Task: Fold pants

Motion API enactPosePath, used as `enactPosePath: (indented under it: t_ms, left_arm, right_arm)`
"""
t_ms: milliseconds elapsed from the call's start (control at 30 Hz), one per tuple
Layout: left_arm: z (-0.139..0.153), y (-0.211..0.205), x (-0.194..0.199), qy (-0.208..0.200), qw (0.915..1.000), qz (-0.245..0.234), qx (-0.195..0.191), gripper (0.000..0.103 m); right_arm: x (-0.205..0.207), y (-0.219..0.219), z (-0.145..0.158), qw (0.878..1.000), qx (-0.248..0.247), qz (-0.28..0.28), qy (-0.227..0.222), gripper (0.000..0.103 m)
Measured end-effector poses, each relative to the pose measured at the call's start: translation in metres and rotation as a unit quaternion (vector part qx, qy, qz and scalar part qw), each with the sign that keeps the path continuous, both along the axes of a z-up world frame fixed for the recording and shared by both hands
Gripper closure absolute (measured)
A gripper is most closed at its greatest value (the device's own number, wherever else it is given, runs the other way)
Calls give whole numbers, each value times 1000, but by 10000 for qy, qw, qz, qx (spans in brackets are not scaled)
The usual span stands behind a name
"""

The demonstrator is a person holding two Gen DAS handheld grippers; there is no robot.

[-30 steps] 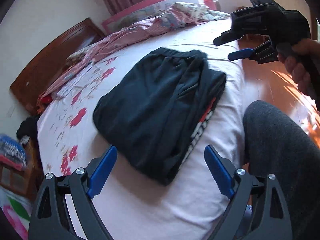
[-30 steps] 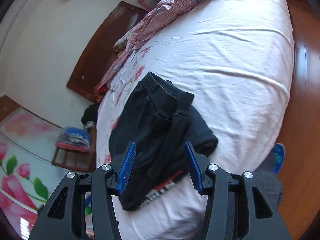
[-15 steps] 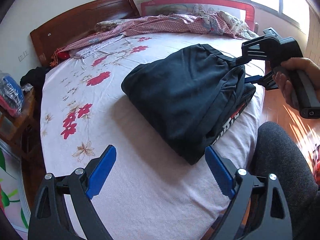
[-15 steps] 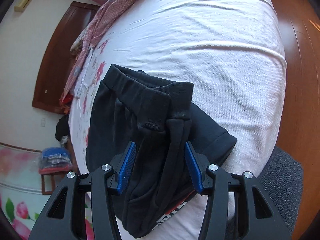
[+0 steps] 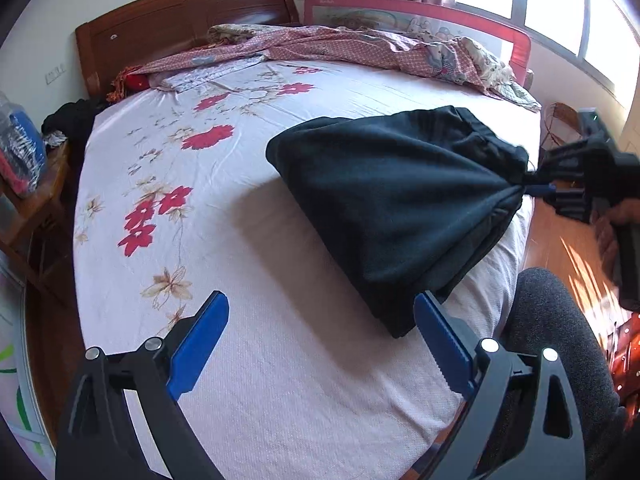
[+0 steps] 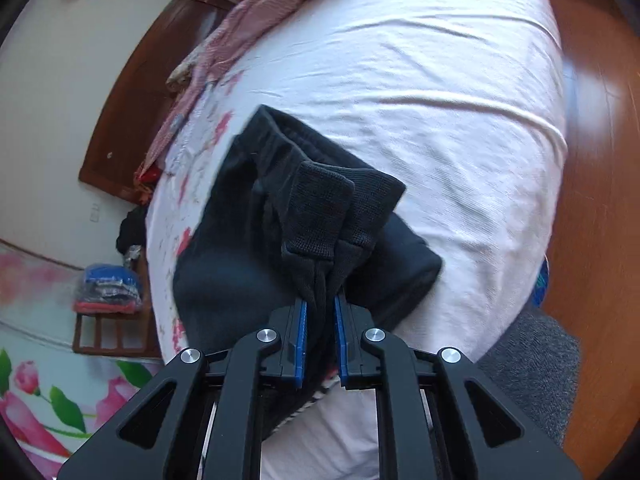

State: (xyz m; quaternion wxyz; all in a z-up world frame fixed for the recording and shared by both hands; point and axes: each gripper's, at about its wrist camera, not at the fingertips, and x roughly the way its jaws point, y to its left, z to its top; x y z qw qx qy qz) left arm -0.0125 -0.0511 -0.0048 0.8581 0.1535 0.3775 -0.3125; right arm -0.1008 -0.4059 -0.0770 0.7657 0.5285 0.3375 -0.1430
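The black pants (image 5: 400, 208) lie folded in a thick bundle on the bed sheet (image 5: 248, 240), close to the edge nearest me. In my right camera I see the ribbed cuffs (image 6: 320, 208) of the pants bunched on top, with the cloth under them pinched together. My right gripper (image 6: 320, 316) has its two blue pads squeezed tight on that bunch of black cloth. From my left camera, the same gripper (image 5: 536, 188) sits at the right side of the pants, and the cloth is pulled to a point where it grabs.

My left gripper (image 5: 320, 332) is wide open and holds nothing. It hangs over the white sheet, with the near corner of the pants just beside its right finger (image 5: 440, 344).

The sheet has red flowers (image 5: 208, 136) printed on the left side. A pink checked blanket (image 5: 360, 46) lies crumpled along the far side of the bed, below the wooden headboard (image 5: 180, 12). A gray knee (image 5: 552, 328) shows by the bed's edge.
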Motion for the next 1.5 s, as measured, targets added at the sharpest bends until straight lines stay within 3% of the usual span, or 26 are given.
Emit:
enactPosePath:
  t_ms: [100, 133, 233, 300, 400, 500, 600, 667, 800, 933, 967, 1000, 1067, 1200, 1300, 1433, 1500]
  left_arm:
    - [7, -25, 7, -307, 9971, -695, -107, 7]
    - [10, -38, 10, -435, 9944, -954, -166, 7]
    - [13, -81, 23, -603, 9880, -1384, -313, 6]
    - [5, -112, 31, -220, 9848, -1673, -417, 5]
    - [-18, -143, 19, 150, 9766, -2137, -171, 5]
    - [-42, -154, -4, 295, 9678, -2496, 136, 5]
    - [-54, -156, -22, 49, 9655, -2577, 359, 4]
    - [-54, -156, -26, -47, 9647, -2603, 409, 3]
    - [-52, -155, -19, 192, 9668, -2536, 241, 2]
    - [-51, -154, -20, 157, 9657, -2575, 285, 2]
    - [-51, -153, -20, 139, 9659, -2568, 302, 2]
    - [-52, -153, -20, 133, 9662, -2556, 322, 2]
    - [-52, -153, -21, 123, 9662, -2553, 334, 2]
    - [-53, -151, -21, 109, 9649, -2601, 355, 2]
    - [-53, -150, -21, 133, 9632, -2661, 364, 2]
    - [-45, -142, -23, 298, 9523, -3018, 348, 2]
    - [-32, -137, -18, 455, 9478, -3151, 164, 2]
  right_arm:
    - [-2, -7, -22, 9987, 400, -15, -309, 82]
    - [-1, -5, -17, 9991, 330, 57, -269, 74]
    - [-5, 2, 2, 9996, 12, 144, 230, 72]
    - [-9, 2, 15, 9979, -200, 157, 600, 65]
    - [-15, 1, 49, 9937, -830, 103, 752, 65]
    - [-8, -14, 75, 9907, -1261, 186, 476, 65]
    - [21, -26, 83, 9867, -1508, 443, 424, 65]
    - [43, -29, 78, 9826, -1617, 678, 619, 65]
    - [67, -29, 67, 9675, -1965, 1228, 1015, 62]
    - [76, -16, 61, 9538, -2168, 1758, 1107, 62]
    - [76, -11, 60, 9489, -2257, 1874, 1167, 64]
    - [76, -8, 62, 9412, -2491, 1893, 1277, 77]
    - [72, -5, 67, 9320, -2730, 1971, 1341, 93]
    - [62, 3, 74, 9119, -3089, 2223, 1536, 99]
    - [54, -1, 67, 9053, -3164, 2254, 1720, 100]
    - [48, -16, 44, 9091, -3092, 1981, 1967, 102]
    - [39, -24, 27, 9210, -2814, 1905, 1905, 103]
